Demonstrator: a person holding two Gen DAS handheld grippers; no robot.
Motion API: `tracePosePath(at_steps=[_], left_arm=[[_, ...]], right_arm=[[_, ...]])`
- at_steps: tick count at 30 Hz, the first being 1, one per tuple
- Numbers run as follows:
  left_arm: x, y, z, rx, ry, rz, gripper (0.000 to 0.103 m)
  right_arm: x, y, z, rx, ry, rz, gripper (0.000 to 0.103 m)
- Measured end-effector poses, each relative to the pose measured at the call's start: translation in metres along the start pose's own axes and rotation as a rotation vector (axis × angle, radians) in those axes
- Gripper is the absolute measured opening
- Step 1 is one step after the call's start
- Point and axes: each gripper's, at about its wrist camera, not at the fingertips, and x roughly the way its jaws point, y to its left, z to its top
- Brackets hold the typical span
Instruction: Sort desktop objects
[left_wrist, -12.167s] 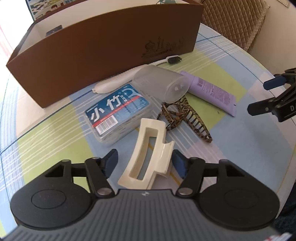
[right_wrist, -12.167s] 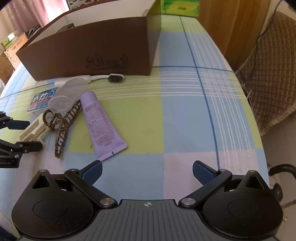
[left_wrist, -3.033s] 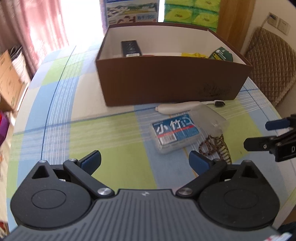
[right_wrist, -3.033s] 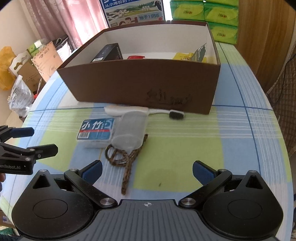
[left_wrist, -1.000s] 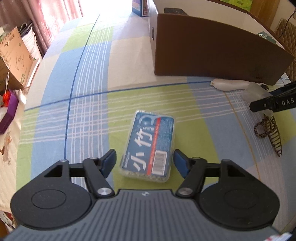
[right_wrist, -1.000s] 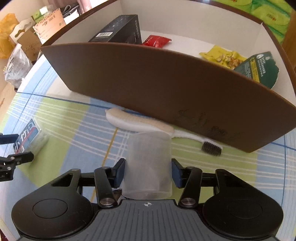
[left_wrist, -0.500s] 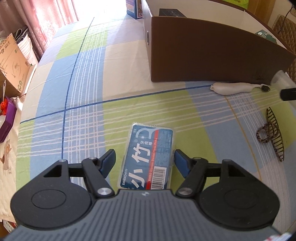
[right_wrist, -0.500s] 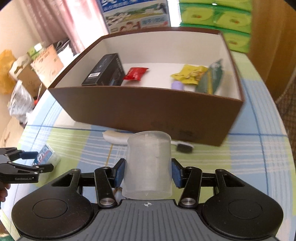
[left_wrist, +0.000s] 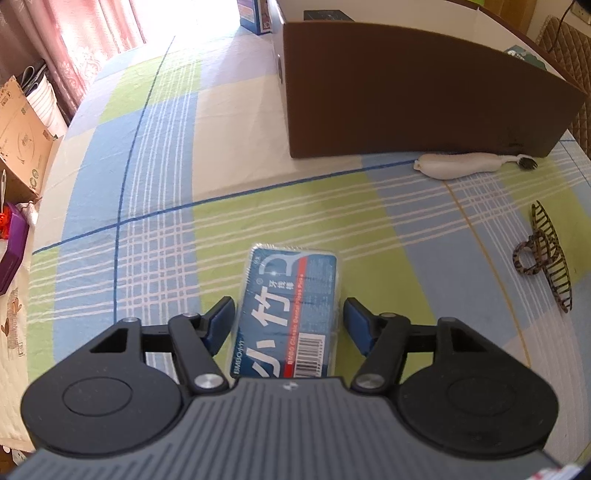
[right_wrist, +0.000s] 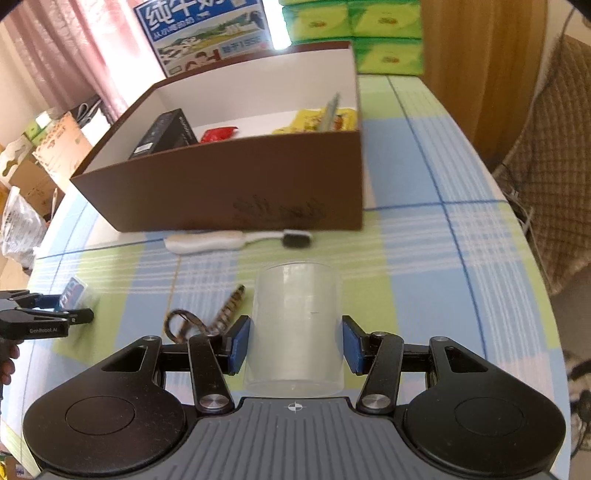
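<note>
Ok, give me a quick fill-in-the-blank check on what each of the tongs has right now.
1. The right tongs grip a translucent ____.
2. The left tongs straddle a blue ____ box.
3. The toothbrush lies in front of the brown ____.
4. The striped ____ lies on the tablecloth.

Missing: cup; floss pick; box; hair claw

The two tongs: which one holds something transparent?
The right tongs hold the clear plastic cup; the left tongs straddle a blue-labelled floss box.
</note>
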Motion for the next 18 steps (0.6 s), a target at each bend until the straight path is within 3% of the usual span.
tracePosePath(at_steps=[4,11,18], left_arm=[[-0.002,-0.003,-0.003,0.007,-0.009,-0.003,0.055],[-0.006,-0.01,-0.01,0.003,-0.011,-0.006,0.054],[-0.023,-0.019,-0.016,-0.029,-0.032,-0.062,0.054]], right_arm=[[-0.005,-0.006,-0.008,0.013,0.003,-0.015,0.049],[-0.013,-0.007,-0.023,0.022,0.008,-0.011,0.049],[-0.02,0.003,-0.026,0.002,-0.006,0.017,0.049]])
